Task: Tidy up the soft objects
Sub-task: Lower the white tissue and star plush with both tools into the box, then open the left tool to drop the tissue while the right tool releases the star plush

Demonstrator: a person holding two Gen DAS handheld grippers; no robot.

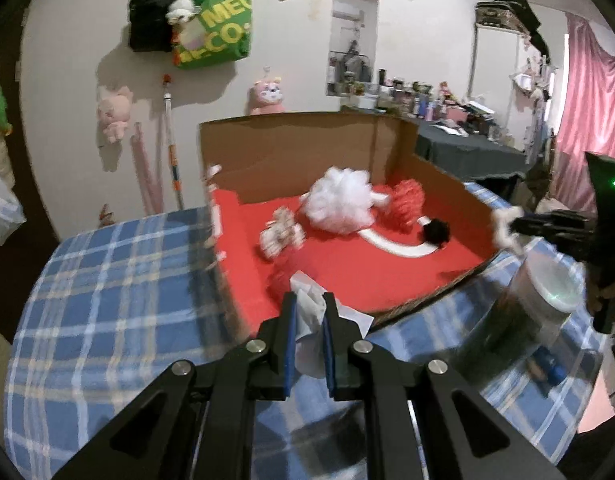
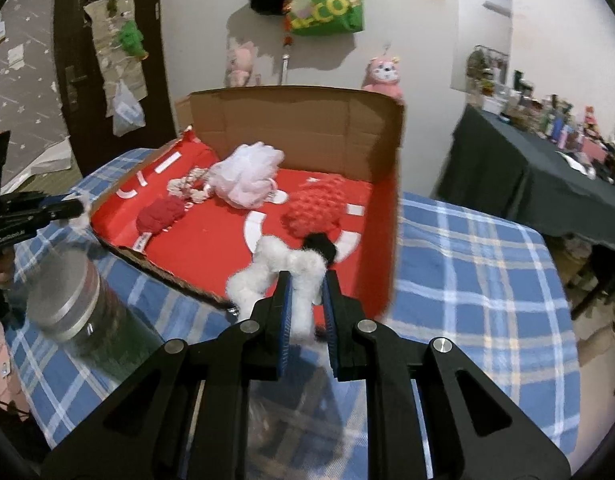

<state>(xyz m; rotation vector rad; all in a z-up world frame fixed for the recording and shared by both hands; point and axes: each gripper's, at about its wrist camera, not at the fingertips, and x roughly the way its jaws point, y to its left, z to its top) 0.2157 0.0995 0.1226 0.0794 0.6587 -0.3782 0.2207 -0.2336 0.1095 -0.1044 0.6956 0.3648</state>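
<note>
A cardboard box (image 1: 291, 148) lined in red stands on the plaid table. In it lie a white mesh pouf (image 1: 339, 200), a red pouf (image 1: 407, 204), a black pompom (image 1: 435, 230), a rope toy (image 1: 279, 236) and a red yarn bundle (image 1: 285, 276). My left gripper (image 1: 309, 300) is shut on a crumpled white tissue-like piece (image 1: 307, 320) at the box's near edge. My right gripper (image 2: 307, 280) is shut on a fluffy white piece (image 2: 275, 268), held over the box's near corner. The right view shows the same pouf (image 2: 243, 178), a red knobbly sponge (image 2: 315, 210) and the black pompom (image 2: 321, 246).
A clear jar with a grey lid (image 1: 547, 292) (image 2: 63, 300) stands on the blue plaid cloth (image 1: 107, 280) between the two grippers, close to the box's front edge. A dark table (image 2: 527, 184) crowded with bottles is at the right. Plush toys and bags hang on the wall.
</note>
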